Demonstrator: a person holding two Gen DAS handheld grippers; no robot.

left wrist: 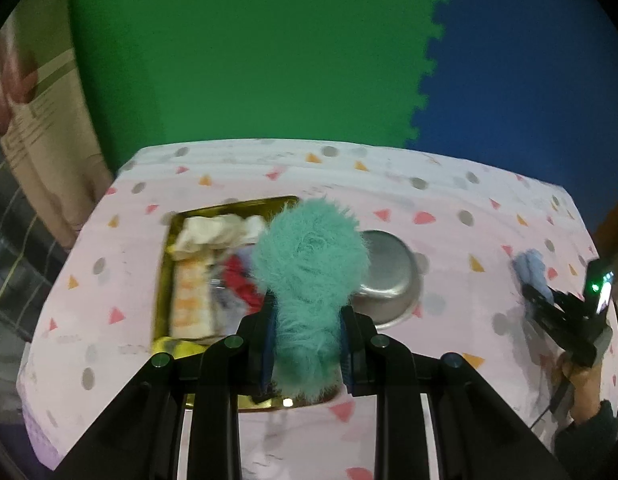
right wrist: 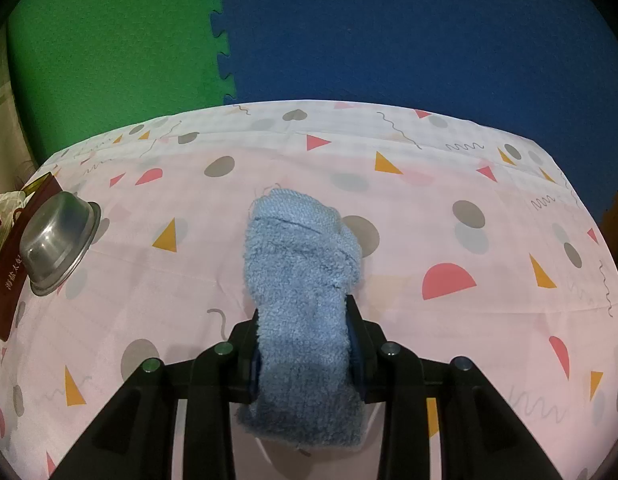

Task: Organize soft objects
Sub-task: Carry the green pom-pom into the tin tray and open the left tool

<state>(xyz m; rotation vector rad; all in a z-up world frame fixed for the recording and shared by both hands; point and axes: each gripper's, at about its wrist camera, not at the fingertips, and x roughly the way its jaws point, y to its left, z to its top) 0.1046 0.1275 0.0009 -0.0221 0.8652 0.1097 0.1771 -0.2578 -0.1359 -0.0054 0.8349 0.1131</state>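
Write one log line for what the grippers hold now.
left gripper: shut on teal fluff | right gripper: shut on blue sock | box: cloths inside

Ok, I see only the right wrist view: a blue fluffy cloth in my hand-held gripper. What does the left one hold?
Observer: The left hand-held gripper is shut on a teal fuzzy piece.
Operator: Is anything already in the box by the steel bowl?
Observer: Yes, the gold-lined box holds a white cloth, a red one and an orange-striped one.
Operator: Where is the teal piece relative to that box?
Observer: In the left view it hangs before the box's right part and the steel bowl.
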